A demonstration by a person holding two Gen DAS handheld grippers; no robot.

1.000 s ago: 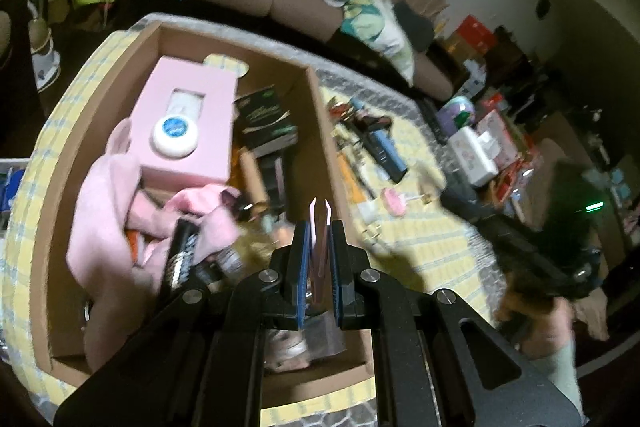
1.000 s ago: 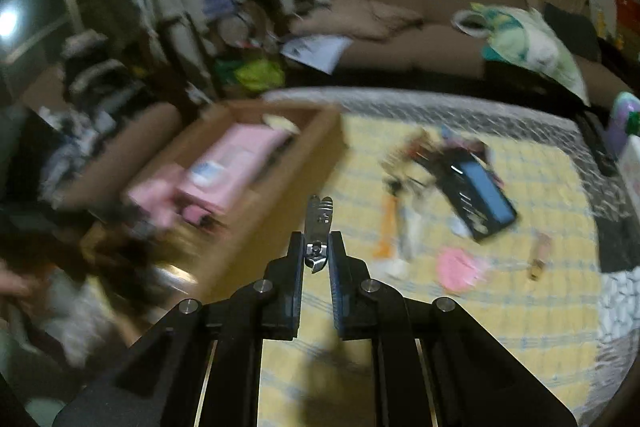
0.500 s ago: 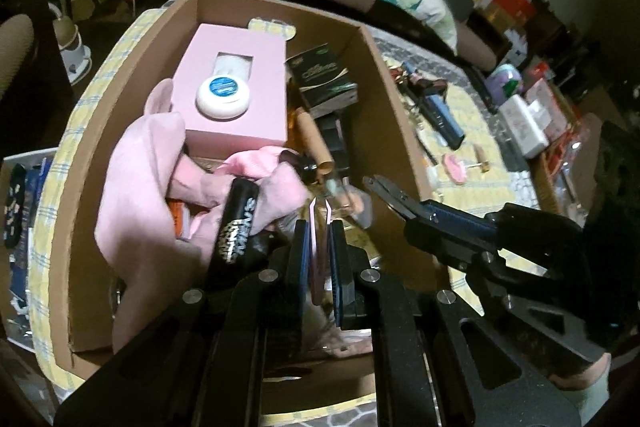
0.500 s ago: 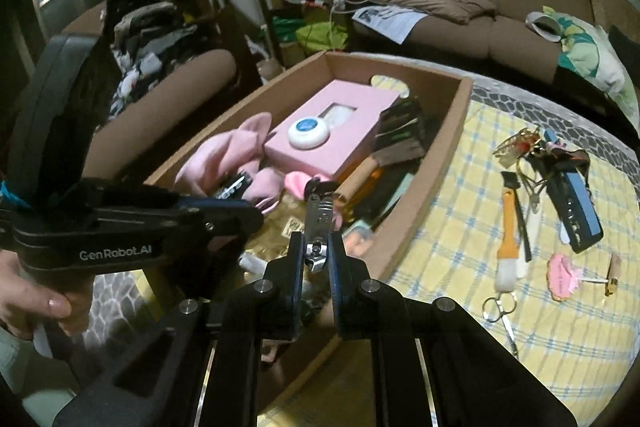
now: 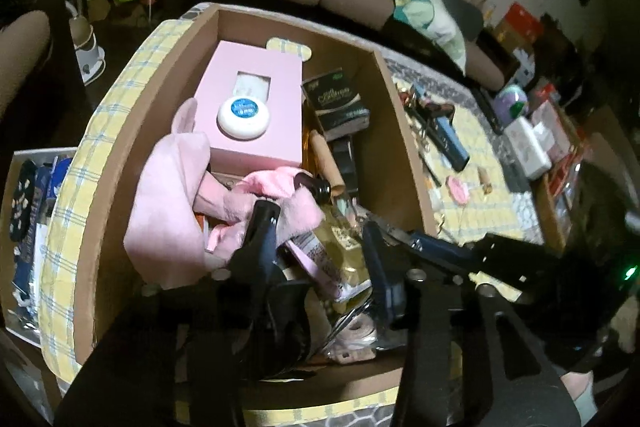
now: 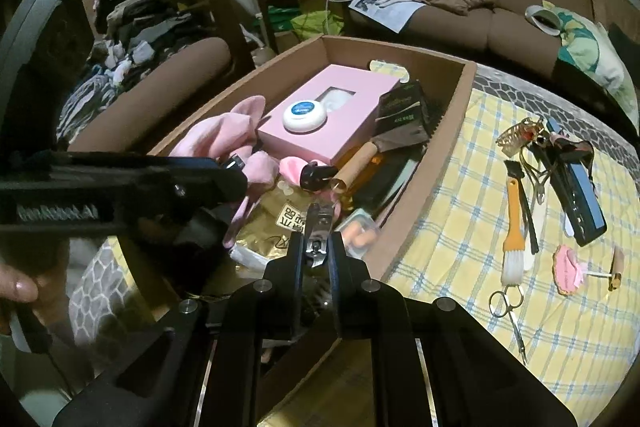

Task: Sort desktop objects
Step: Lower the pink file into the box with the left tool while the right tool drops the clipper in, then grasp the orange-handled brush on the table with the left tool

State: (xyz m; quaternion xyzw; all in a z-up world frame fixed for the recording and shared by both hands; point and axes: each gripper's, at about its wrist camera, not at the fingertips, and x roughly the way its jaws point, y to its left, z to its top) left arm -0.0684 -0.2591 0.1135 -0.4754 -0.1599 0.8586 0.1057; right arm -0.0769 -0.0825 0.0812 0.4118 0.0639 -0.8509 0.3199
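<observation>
Over the near end of the cardboard box (image 6: 464, 83), both tools hang above the clutter. The left gripper (image 5: 320, 259) has just been opening; half a second ago a pair of tweezers stood pinched upright between its pads, and now its jaws stand apart with nothing pressed between them, a thin metal sliver low in the left view perhaps being those tweezers dropped among the gold packet (image 5: 340, 247) and pink cloth (image 5: 168, 203). That item, I judge, is delivered. The right gripper (image 6: 318, 247) has swung in from over the yellow checked cloth (image 6: 460, 227) and is clenched on a nail clipper (image 6: 318, 223), which sits above the gold packet inside the box. Its long axis runs along the fingers, cutting end forward toward the pink box (image 6: 340, 123). Releasing it looks next.
</observation>
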